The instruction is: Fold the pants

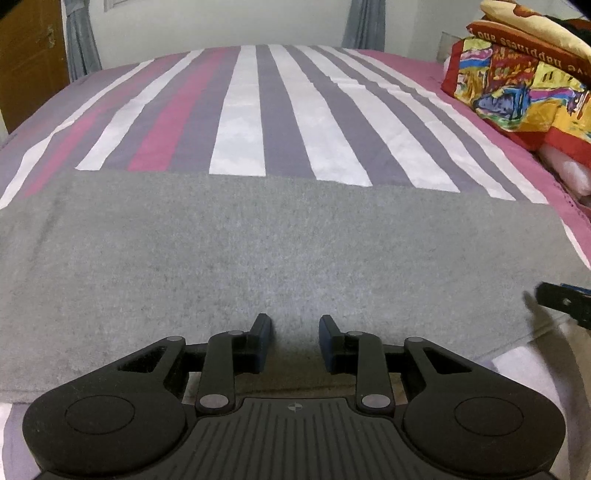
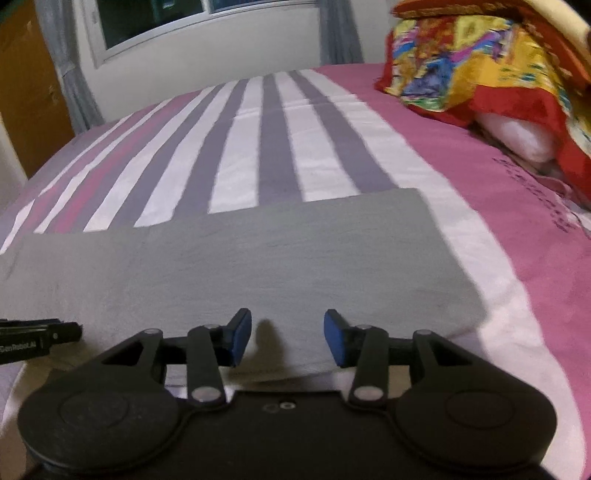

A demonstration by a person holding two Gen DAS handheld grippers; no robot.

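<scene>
Grey pants (image 1: 280,254) lie flat as a wide band across the striped bed; in the right wrist view the pants (image 2: 258,258) end in a straight edge at the right. My left gripper (image 1: 295,326) is open and empty, low over the pants' near edge. My right gripper (image 2: 288,325) is open and empty, also over the near edge, near the right end of the pants. Each gripper shows at the edge of the other's view: the right one (image 1: 565,304) and the left one (image 2: 37,338).
The bed sheet (image 1: 251,110) has purple, white and pink stripes, with a pink border (image 2: 498,192) at the right. A colourful folded blanket on pillows (image 1: 524,81) sits at the far right. A wall, window (image 2: 192,22) and curtains stand behind the bed.
</scene>
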